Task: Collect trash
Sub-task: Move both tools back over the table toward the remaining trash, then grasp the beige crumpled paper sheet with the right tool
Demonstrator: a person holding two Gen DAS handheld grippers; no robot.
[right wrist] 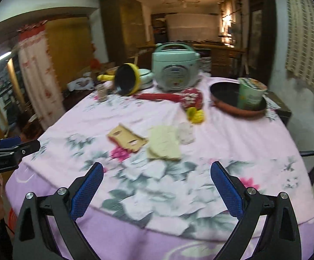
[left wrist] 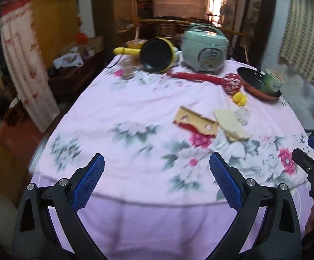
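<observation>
Scraps lie on the pink flowered tablecloth: a torn tan cardboard piece with red print, pale folded paper, a clear crumpled plastic bit and a yellow crumpled wrapper. My left gripper hangs open over the table's near edge, nothing between its blue pads. My right gripper is open too, empty, short of the scraps. Each gripper shows at the edge of the other's view.
At the back stand a pale green rice cooker, a tipped yellow pot, a red ladle and a pan holding a green cup. A small jar sits back left.
</observation>
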